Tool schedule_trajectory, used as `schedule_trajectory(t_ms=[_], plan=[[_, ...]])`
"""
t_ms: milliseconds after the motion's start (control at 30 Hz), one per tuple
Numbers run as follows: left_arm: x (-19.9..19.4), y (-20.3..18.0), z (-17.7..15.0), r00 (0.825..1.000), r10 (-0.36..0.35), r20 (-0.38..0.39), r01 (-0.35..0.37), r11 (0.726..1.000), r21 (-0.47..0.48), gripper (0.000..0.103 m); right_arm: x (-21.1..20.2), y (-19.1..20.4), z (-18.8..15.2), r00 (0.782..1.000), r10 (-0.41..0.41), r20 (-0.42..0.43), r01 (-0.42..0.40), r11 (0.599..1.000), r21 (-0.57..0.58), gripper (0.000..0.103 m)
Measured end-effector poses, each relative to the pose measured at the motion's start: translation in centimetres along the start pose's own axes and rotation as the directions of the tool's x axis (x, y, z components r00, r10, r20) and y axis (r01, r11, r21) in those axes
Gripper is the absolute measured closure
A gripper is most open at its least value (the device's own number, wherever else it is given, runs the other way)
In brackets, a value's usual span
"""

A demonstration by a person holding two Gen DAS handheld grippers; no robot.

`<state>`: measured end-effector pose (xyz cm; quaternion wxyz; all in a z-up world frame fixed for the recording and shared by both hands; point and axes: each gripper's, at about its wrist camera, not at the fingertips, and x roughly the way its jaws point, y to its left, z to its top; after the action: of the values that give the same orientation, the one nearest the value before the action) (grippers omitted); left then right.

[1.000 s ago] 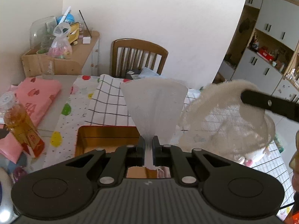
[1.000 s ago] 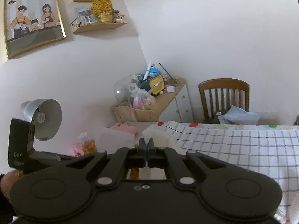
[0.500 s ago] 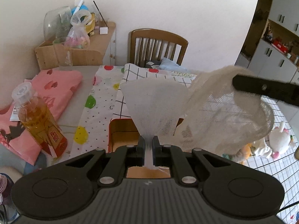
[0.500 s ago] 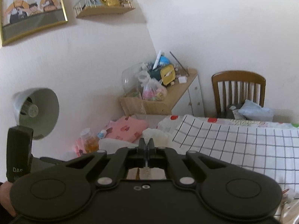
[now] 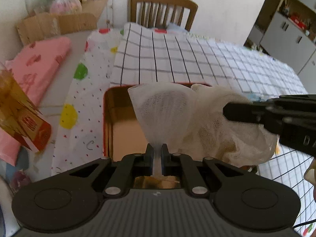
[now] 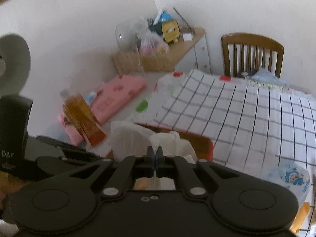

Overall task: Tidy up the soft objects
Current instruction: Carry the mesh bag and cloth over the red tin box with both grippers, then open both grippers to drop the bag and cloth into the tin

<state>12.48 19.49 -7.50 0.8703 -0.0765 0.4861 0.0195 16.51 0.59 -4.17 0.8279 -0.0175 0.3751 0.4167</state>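
White mesh cloth (image 5: pixel 164 110), pinched by my left gripper (image 5: pixel 157 154) and right gripper (image 6: pixel 155 154), has dropped over the orange tray (image 5: pixel 122 122); placing comes next.

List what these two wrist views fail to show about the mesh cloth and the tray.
- Tray floor: left wrist view, near and right parts hidden by the mesh cloth and left claw.
- Cloth's underside: hidden in both views.
- Right claw pinch: right wrist view, blurred.
- Bottle label: blurred.
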Motion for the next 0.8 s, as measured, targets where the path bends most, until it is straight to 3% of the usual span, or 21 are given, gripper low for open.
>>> schedule_trajectory(t_ms=[367, 800], plan=[[2.9, -0.2, 0.2, 0.997, 0.007, -0.081, -0.005, 1.000, 0.023, 0.096, 3.5, 0.6, -2.5, 0.989, -0.035, -0.144, 0.022, 0.996, -0.088, 0.096], [3.7, -0.6, 0.2, 0.995, 0.033, -0.089, -0.030, 0.999, 0.035, 0.095, 5.0, 0.3, -3.8, 0.972, -0.051, -0.231, 0.026, 0.994, -0.109, 0.084]])
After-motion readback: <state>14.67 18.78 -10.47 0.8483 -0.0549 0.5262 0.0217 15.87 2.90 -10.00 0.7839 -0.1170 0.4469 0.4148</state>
